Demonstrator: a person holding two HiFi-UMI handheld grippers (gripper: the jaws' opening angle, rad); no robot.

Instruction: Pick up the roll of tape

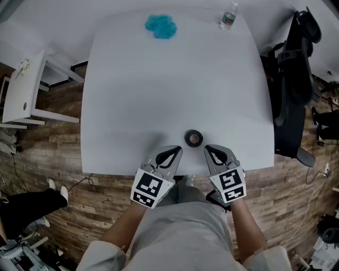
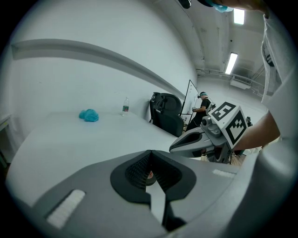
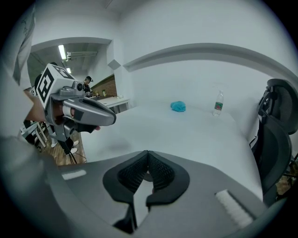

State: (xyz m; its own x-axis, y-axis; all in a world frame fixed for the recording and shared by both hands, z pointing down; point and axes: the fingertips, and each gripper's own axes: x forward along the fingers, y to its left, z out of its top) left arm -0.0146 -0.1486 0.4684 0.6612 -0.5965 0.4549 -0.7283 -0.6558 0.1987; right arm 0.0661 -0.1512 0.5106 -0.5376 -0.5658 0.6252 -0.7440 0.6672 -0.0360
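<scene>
1. The white table (image 1: 159,95) takes up most of the room in front of the person.
2. A black chair (image 1: 294,84) stands at the table's right side.
3. The left gripper (image 1: 176,151) and right gripper (image 1: 209,149) hang side by side over the near edge. Each has its jaws closed tip to tip, with nothing held.
4. A blue cloth (image 1: 161,26) lies crumpled near the far edge.
5. A bottle (image 1: 229,16) stands upright at the far right corner, apart from the cloth.
6. The tape (image 1: 193,138) lies flat by the near edge, just ahead of the two gripper tips and between them.
</scene>
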